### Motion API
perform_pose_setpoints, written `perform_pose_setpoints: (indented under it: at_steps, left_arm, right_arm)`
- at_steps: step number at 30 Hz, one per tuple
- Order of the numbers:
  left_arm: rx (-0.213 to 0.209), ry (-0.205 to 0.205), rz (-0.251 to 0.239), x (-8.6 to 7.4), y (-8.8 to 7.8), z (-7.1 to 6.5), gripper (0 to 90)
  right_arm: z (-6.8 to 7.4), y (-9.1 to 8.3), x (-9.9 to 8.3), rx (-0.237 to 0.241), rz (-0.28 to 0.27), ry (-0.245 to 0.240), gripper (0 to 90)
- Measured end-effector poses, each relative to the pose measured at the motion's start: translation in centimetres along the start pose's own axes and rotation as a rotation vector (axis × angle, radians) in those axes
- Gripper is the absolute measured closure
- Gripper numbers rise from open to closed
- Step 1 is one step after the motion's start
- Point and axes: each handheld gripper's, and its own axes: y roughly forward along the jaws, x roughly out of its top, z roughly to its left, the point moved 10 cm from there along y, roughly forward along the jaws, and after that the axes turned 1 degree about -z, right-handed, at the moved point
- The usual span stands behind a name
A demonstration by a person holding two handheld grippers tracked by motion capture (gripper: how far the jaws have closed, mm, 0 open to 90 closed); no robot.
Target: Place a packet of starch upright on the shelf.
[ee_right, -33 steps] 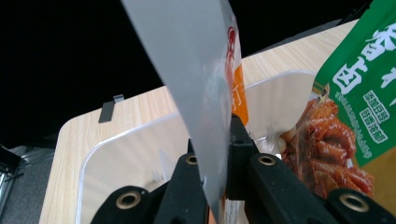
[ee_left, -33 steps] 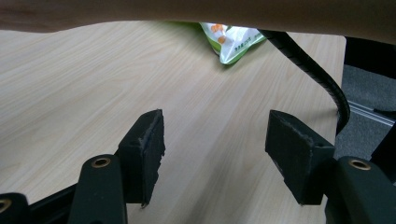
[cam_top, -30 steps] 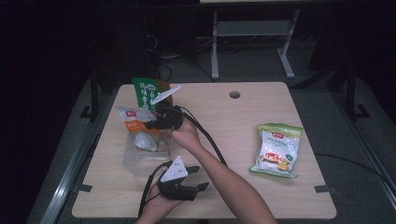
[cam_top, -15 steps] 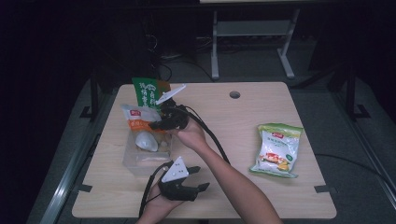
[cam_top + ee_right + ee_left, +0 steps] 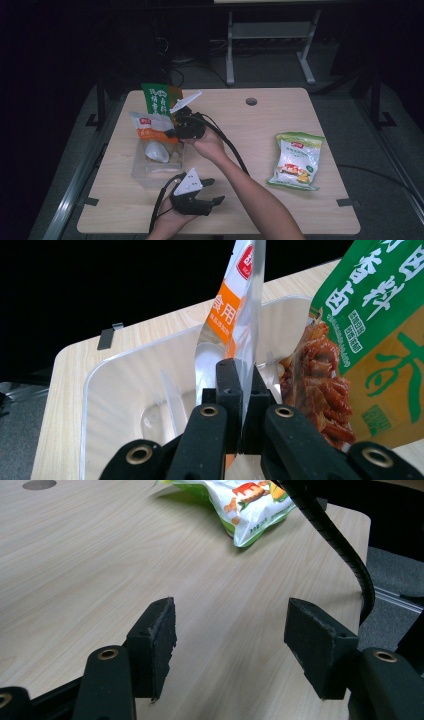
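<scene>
**A:** What is the setting?

**B:** A dark room, a metal stand at the back, and a light wood-grain table (image 5: 260, 145) with a round cable hole (image 5: 251, 101) near its far edge.

**A:** And the largest things on it?

**B:** A clear plastic bin (image 5: 150, 172) sits on the table's left half. A green-and-orange snack bag (image 5: 156, 98) stands at the bin's far side, and the right gripper view shows reddish strips through its window. Well apart, on the right half, lies a green-and-white snack bag (image 5: 296, 161).

**A:** Where is the piece being handled?

**B:** An orange-and-white pouch (image 5: 150, 131) with a clear lower part hangs upright over the bin, just beside the green-and-orange bag. The right gripper (image 5: 176, 131), reaching in from the bin's right side, has its jaws clamped on the pouch's edge; they have just been closing, with the film pinched between the pads (image 5: 227, 390).

**A:** And the other hand?

**B:** The left gripper (image 5: 212, 192) rests near the table's front edge, just in front of the bin, pointing toward the right-hand bag. Its jaws stand apart with only bare tabletop between them, and a black ribbed cable (image 5: 345, 545) crosses beside it.
</scene>
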Motion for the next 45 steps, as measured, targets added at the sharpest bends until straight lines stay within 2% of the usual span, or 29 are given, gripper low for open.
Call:
perform_pose_setpoints:
  at_steps: [4, 6, 9, 11, 21, 26, 27, 34, 45]
  left_arm:
    - [0.001, 0.001, 0.003, 0.0, 0.0, 0.0, 36.6]
    - [0.003, 0.001, 0.003, 0.0, 0.0, 0.1, 36.3]
    - [0.004, -0.007, 0.007, -0.1, 0.0, 0.1, 36.0]
    - [0.004, -0.007, 0.009, -0.1, 0.1, 0.2, 35.6]
    - [0.000, 0.003, 0.012, -0.1, 0.5, 0.0, 35.1]
    - [0.001, 0.003, 0.017, -0.1, 0.5, 0.1, 35.1]
    - [0.003, 0.014, 0.020, -0.2, 0.5, 0.2, 35.1]
    - [0.004, 0.006, 0.018, -0.2, 0.7, 0.1, 33.6]
    - [-0.001, 0.011, 0.015, 0.0, 0.8, 0.0, 32.7]
  right_arm:
    - [-0.2, -0.1, 0.0, -0.007, 0.005, -0.003, 88.4]
    - [-0.2, -0.3, -0.1, -0.001, 0.003, 0.004, 81.6]
    - [-0.1, -0.8, -0.1, 0.040, -0.016, 0.031, 73.9]
    - [-0.3, -1.4, -0.1, 0.039, -0.025, 0.053, 71.0]
    - [-1.3, -4.9, -1.3, 0.005, -0.032, 0.082, 60.7]
    - [-2.1, -6.8, -2.5, -0.023, -0.032, 0.087, 56.8]
    - [-2.3, -7.1, -2.8, -0.025, -0.028, 0.091, 56.0]
    - [-3.2, -9.6, -4.6, -0.052, -0.026, 0.126, 50.5]
    - [-4.3, -12.3, -6.9, -0.091, -0.026, 0.166, 47.5]
